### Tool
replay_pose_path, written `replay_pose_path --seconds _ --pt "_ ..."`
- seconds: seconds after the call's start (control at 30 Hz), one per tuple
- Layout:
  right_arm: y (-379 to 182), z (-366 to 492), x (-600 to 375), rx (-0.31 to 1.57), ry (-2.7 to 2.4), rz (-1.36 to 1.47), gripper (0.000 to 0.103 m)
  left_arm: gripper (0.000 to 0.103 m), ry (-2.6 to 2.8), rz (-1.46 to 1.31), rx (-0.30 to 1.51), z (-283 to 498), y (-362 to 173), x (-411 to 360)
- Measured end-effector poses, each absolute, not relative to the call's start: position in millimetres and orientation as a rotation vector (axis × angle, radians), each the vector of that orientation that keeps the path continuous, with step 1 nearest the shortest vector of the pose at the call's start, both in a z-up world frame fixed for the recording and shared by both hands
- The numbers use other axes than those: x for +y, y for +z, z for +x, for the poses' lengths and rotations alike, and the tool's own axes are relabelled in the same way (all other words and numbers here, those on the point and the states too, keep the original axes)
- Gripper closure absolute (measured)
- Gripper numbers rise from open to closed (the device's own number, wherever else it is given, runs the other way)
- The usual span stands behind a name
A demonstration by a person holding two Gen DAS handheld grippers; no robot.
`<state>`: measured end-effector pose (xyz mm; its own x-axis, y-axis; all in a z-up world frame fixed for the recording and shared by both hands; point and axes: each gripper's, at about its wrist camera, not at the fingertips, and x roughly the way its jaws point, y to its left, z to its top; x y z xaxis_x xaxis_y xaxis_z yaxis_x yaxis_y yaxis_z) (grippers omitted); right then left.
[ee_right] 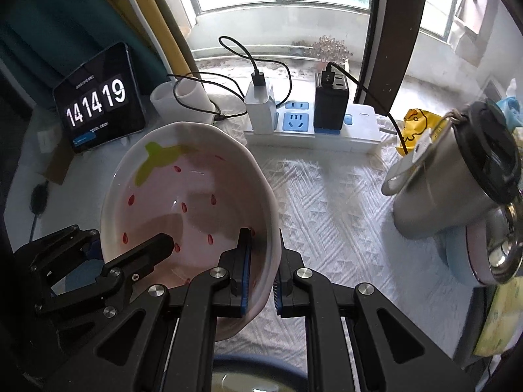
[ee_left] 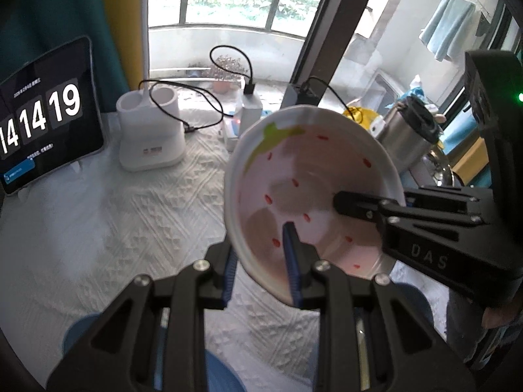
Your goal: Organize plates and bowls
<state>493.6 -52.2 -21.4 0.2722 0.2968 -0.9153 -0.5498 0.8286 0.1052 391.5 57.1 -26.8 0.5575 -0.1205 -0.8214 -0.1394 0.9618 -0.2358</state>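
The task looks to be mid-way through one move: a strawberry-pattern bowl [ee_left: 313, 189] is in the air above the table [ee_left: 130, 222], not yet set anywhere. The left hand-held gripper [ee_left: 261, 261] pinches its near rim, one blue pad inside and one outside; the right hand-held gripper [ee_right: 261, 261] is closed on the opposite rim the same way. Blue dishes [ee_left: 222, 375] lie below, partly hidden, so stacking seems left. The bowl is glossy white-rimmed ceramic, pale pink inside with red seed marks and a green leaf, tilted toward the cameras.
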Motion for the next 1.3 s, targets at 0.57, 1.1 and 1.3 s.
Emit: replay_pose_path --seconds 0.57,1.1,1.3 --pt "-0.8 442.7 -91.6 1.131 0.553 -0.218 0.090 0.076 -0.043 -0.250 0.955 348.7 -11.6 20.8" --pt "-24.1 410.6 -149.7 1.161 0.539 -0.186 0.090 0.076 -0.079 -0.211 0.989 317.7 -30.5 -26.9" --pt "-26.4 397.3 -160.6 1.176 0.528 -0.187 0.090 0.076 -0.101 -0.194 0.998 306.1 -35.5 -40.0"
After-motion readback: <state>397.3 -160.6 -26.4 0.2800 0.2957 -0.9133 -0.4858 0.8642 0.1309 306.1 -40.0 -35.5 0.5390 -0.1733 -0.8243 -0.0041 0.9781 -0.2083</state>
